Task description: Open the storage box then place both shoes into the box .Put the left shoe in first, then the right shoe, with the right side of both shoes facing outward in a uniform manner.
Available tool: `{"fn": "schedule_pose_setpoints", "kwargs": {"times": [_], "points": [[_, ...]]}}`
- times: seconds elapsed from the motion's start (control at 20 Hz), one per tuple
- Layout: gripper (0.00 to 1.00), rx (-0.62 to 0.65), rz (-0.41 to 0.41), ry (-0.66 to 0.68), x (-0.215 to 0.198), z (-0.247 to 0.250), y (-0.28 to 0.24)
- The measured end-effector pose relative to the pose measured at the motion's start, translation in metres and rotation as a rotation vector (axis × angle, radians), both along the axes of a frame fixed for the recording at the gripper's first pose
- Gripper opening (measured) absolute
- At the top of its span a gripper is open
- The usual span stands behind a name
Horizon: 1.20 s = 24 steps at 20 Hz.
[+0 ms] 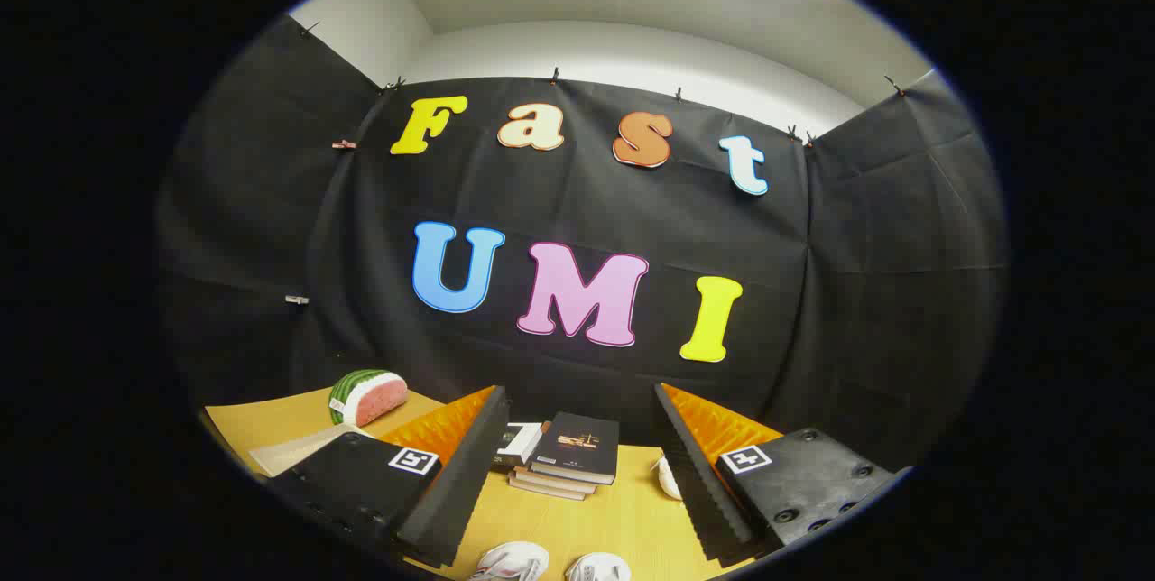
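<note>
My gripper (577, 473) is held above the wooden table (623, 518), fingers spread wide apart with nothing between them. Below and between the fingers, the tops of two white shoes peek in side by side: one shoe (510, 560) on the left and the other shoe (597, 567) on the right. Only their upper parts show, so I cannot tell which is the left or right shoe.
A stack of dark books (568, 455) lies on the table just ahead between the fingers. A toy watermelon slice (368, 396) sits at the back left. A small white object (668, 477) lies partly hidden by the right finger. Black cloth walls close the booth.
</note>
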State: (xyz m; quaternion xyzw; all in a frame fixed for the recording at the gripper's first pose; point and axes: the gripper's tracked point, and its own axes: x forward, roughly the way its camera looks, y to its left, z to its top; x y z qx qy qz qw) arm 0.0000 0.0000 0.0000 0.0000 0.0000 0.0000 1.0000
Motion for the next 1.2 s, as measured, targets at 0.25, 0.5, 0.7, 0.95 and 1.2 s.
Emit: {"fn": "schedule_pose_setpoints", "kwargs": {"times": [0.25,0.5,0.7,0.95,1.2], "points": [[0.97,-0.027,-0.004,0.004,0.004,-0.003,0.001],[0.97,-0.037,-0.001,0.007,0.006,-0.004,0.005],[0.97,-0.04,0.007,0.013,0.008,-0.007,0.009],[0.97,0.048,0.146,0.16,0.014,-0.04,0.045],[0.97,0.314,0.429,0.416,0.002,-0.094,0.105]]}}
